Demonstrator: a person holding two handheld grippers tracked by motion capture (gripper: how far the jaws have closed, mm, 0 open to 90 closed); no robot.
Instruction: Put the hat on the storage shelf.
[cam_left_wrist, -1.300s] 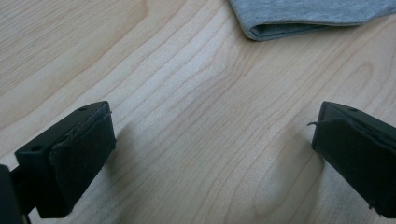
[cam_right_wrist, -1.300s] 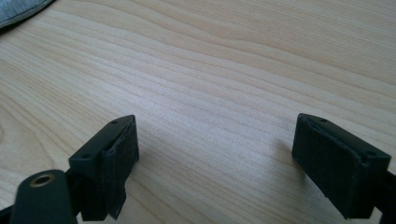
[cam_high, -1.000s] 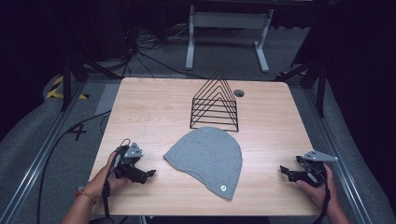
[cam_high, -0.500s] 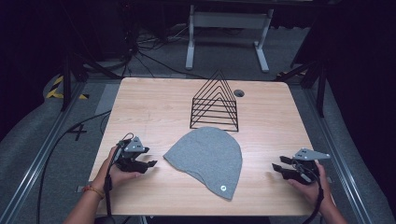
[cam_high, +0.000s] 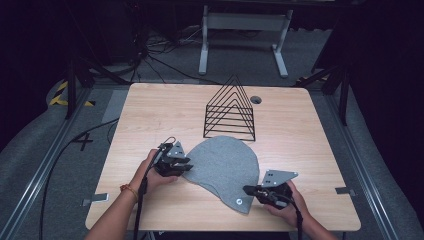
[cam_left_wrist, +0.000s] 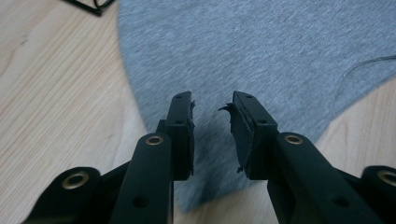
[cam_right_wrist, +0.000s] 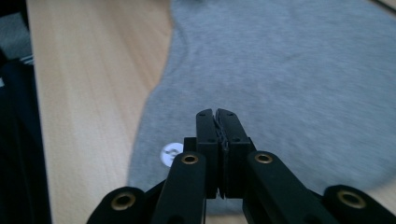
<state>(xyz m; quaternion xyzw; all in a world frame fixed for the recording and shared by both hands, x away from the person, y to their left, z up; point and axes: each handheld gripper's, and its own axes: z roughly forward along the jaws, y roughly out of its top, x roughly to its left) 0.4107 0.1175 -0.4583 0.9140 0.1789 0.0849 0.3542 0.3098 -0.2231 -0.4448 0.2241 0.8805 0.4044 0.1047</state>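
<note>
A: Both hands are at the table, and the grey beanie (cam_high: 223, 167) lies flat on the wood between the two grippers, near the front edge.

B: Look at the left gripper (cam_left_wrist: 212, 105). Its jaws have just been closing, but a narrow gap is left between them, with nothing pinched in it. The grey knit lies under and ahead of the tips, and its curved edge runs off to the left of the jaws.

A: On the other side, the right gripper (cam_right_wrist: 217, 113) has its jaws pressed flat together, pad against pad. They have just been closing too, and no cloth is caught between them.

B: Agreed. The beanie spreads out ahead of and below those shut tips. A small white round tag (cam_right_wrist: 170, 153) on the fabric sits just left of the jaws.

A: Beyond the beanie, well past both grippers, a black wire rack (cam_high: 230, 108) stands on the table (cam_high: 150, 110).
</note>
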